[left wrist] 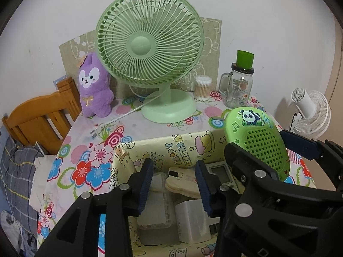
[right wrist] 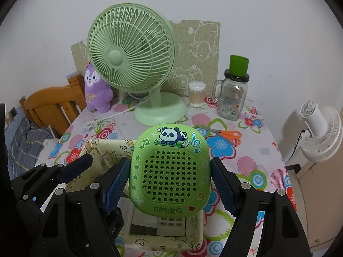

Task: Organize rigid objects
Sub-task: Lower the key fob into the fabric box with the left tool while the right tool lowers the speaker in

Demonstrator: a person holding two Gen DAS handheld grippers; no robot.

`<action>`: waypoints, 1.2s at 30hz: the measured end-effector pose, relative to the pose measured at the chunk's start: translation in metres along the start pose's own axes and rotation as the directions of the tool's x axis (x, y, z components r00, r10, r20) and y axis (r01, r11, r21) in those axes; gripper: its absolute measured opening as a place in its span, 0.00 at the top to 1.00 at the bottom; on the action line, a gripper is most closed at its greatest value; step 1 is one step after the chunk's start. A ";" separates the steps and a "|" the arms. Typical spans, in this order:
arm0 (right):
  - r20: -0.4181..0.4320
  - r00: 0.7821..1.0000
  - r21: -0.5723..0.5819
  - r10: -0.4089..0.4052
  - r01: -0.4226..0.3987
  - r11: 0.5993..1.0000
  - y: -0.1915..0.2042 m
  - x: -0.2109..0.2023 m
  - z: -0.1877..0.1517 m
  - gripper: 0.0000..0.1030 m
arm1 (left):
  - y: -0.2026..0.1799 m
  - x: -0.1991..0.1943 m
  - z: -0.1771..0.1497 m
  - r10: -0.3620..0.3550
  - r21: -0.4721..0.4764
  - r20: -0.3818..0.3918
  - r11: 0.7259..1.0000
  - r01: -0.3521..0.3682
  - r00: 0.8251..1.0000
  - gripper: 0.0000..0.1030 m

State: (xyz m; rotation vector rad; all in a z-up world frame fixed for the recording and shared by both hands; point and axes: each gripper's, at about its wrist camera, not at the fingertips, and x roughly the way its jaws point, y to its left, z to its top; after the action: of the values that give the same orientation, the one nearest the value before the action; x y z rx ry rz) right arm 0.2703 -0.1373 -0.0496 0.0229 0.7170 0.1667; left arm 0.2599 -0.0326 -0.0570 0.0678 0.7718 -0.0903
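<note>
My right gripper (right wrist: 170, 182) is shut on a green panda speaker (right wrist: 169, 171) and holds it upright above a yellow cartoon-print storage box (right wrist: 98, 150). The speaker also shows in the left wrist view (left wrist: 259, 141), at the box's right side. My left gripper (left wrist: 174, 184) is open and empty over the box (left wrist: 163, 147). Inside the box lie a white charger block (left wrist: 193, 220), a cream flat item (left wrist: 182, 182), a white case (left wrist: 154, 212) and a white device with buttons (right wrist: 165, 222).
A green desk fan (left wrist: 150, 53) with a white cord, a purple plush (left wrist: 94, 87), a cotton swab tub (left wrist: 202, 87) and a glass mug jar with a green cup (left wrist: 239, 85) stand at the back. Orange scissors (right wrist: 227, 136) lie right of the box. A wooden headboard (left wrist: 38, 120) and a white fan (left wrist: 310, 113) flank the table.
</note>
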 end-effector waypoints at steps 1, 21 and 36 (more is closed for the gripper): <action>-0.001 1.000 -0.002 0.001 -0.001 1.000 0.001 0.001 0.000 0.25 | 0.001 0.001 -0.001 0.001 -0.001 -0.003 1.000 -0.001 1.000 0.50; -0.102 0.994 0.012 0.049 -0.048 0.999 0.011 0.046 -0.018 0.25 | 0.010 0.026 -0.022 0.018 -0.012 -0.095 1.000 -0.019 0.995 0.23; -0.104 0.994 0.006 0.027 -0.027 1.000 0.013 0.046 -0.017 0.23 | 0.011 0.026 -0.023 -0.004 -0.018 -0.097 1.000 0.002 0.995 0.21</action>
State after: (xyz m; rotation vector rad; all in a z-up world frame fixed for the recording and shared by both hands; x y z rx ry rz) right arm 0.2917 -0.1176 -0.0917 0.0282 0.8217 0.1931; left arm 0.2638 -0.0207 -0.0913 0.0542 0.8698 -0.0831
